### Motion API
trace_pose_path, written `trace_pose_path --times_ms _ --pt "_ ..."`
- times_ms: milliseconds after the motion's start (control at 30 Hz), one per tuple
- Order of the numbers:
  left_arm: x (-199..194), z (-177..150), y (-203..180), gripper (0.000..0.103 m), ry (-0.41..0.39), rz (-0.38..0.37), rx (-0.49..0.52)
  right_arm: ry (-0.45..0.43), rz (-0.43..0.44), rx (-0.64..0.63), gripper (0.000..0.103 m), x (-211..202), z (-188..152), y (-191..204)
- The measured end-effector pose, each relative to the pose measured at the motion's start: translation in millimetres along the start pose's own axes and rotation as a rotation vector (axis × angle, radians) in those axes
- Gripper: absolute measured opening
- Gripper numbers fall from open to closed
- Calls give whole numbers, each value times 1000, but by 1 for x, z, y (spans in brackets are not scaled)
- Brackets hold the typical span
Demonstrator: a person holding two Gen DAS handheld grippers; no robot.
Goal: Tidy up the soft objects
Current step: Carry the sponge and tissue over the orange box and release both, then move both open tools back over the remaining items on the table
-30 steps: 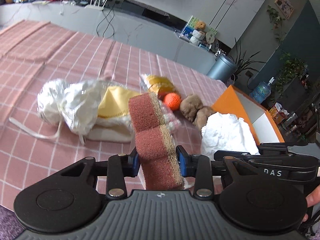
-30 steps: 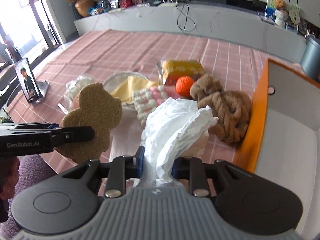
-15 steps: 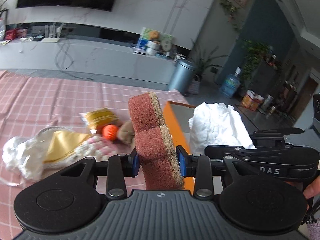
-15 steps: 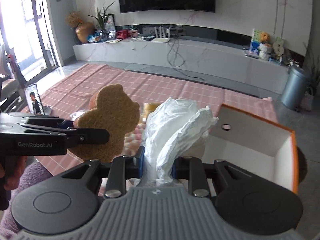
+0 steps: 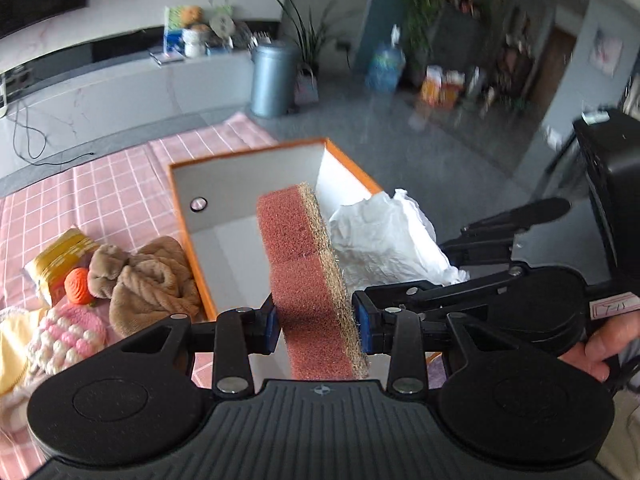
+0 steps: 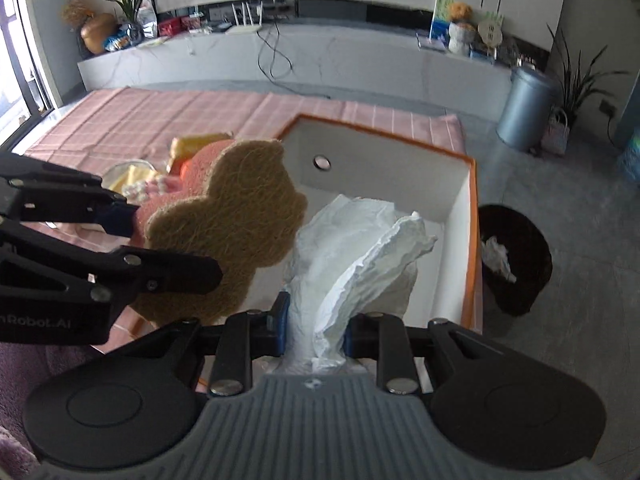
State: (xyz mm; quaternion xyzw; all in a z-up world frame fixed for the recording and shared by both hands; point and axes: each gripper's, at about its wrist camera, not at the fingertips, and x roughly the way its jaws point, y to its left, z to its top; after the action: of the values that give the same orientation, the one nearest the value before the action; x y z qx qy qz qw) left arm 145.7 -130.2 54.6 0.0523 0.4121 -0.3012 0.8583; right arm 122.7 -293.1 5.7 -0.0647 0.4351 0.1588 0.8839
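Two hand-held grippers hang over an orange-rimmed storage box [image 5: 182,216], each carrying a soft item bound, by the look of it, for its white interior. To the left of the left gripper [image 5: 316,326], the things not yet sorted lie on the pink checked cloth [image 5: 100,184]: a pink-and-white knitted piece [image 5: 68,336], an orange ball [image 5: 78,286], a yellow packet [image 5: 56,258] whose print is too small to read, and a brown plush towel [image 5: 148,280] touching the box's outer wall. The left gripper's jaws are clamped on the lower part of a red-brown sponge [image 5: 308,276] with a tan scouring face, gripped low so most of it stands upright ahead of the fingers, above the box. Just to its right, the right gripper [image 6: 314,330] is closed on the neck of a crumpled white plastic bag [image 6: 360,248], its loose bulk billowing forward over the box floor, where a release would likely drop it in. From the right wrist, the left tool's side reads "nRobot.AI", its start cut off by the frame edge. A hand [image 5: 600,344] holds the right tool, whose small white label is illegible.
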Motion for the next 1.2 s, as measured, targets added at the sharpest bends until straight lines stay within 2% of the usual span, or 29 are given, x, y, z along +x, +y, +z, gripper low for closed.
trace_pose_path --times_ms 167,467,633,733,900,967,1100,1133,1200 --pt "29 5 -6 41 130 47 35 79 37 10 24 35 -1 -17" --pt "55 8 -6 42 267 122 92 213 125 12 24 85 7 -26" --pt "63 6 -3 42 326 129 119 263 168 34 27 97 2 -29" --pt "66 3 -2 42 341 134 118 276 189 32 32 100 -1 -27" --pt "63 1 1 43 338 119 95 282 198 39 35 100 -2 -25" --pt "60 1 2 45 328 111 84 278 194 45 41 98 -2 -26" --pt "48 4 1 57 293 112 84 259 174 49 54 87 -2 -27" --pt "44 5 1 58 285 109 80 252 164 48 61 84 -2 -27" --pt "38 6 0 58 265 107 75 238 143 48 64 79 -1 -27"
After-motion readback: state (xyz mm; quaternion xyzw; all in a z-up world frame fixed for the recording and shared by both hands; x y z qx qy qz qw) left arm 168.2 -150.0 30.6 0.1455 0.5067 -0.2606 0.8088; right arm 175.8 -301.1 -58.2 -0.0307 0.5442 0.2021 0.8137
